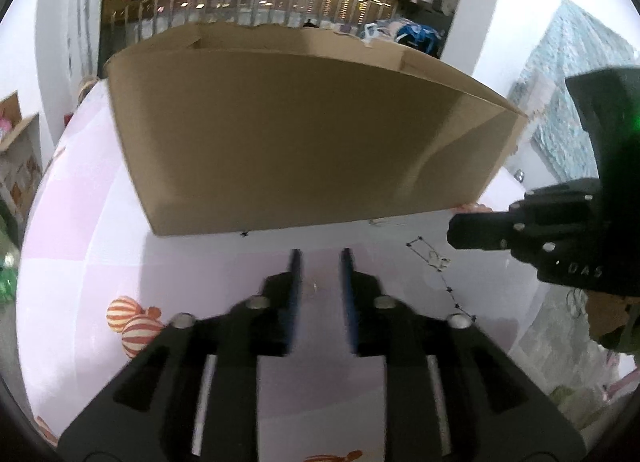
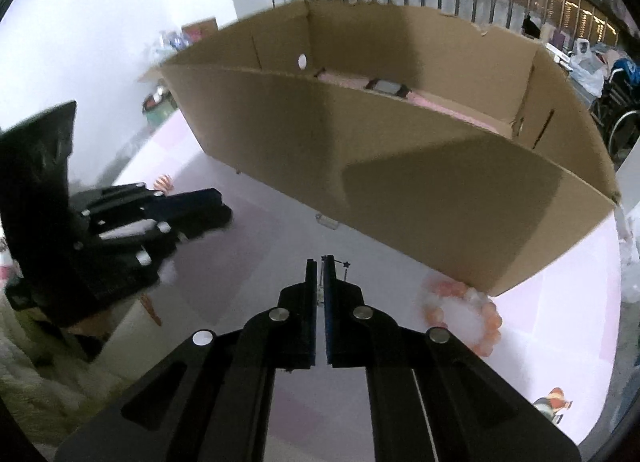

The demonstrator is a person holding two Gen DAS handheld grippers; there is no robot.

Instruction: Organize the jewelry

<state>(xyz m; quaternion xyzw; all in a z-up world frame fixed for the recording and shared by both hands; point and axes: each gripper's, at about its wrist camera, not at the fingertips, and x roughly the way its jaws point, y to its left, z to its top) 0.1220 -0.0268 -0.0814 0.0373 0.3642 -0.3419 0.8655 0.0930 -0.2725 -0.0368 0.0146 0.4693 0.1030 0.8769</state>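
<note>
A thin chain necklace [image 1: 439, 262] with small dark star beads lies on the pale pink table [image 1: 100, 246], right of my left gripper [image 1: 321, 262]. That gripper is open, its blue pads apart over a faint small ring [image 1: 311, 286], gripping nothing. In the right wrist view my right gripper [image 2: 319, 262] is shut, with the chain necklace [image 2: 345, 264] running into the narrow slit between its pads. An orange bead bracelet [image 2: 460, 314] lies to its right, by the corner of the cardboard box [image 2: 440, 197]. The box holds a pink jewelry case [image 2: 436, 103].
The tall cardboard box [image 1: 304, 133] fills the space just beyond both grippers. A small clear piece [image 2: 328, 221] lies at its foot. The right gripper [image 1: 454, 230] and the left gripper [image 2: 222, 207] each show in the other's view. Striped orange balls [image 1: 132, 322] are printed on the tablecloth.
</note>
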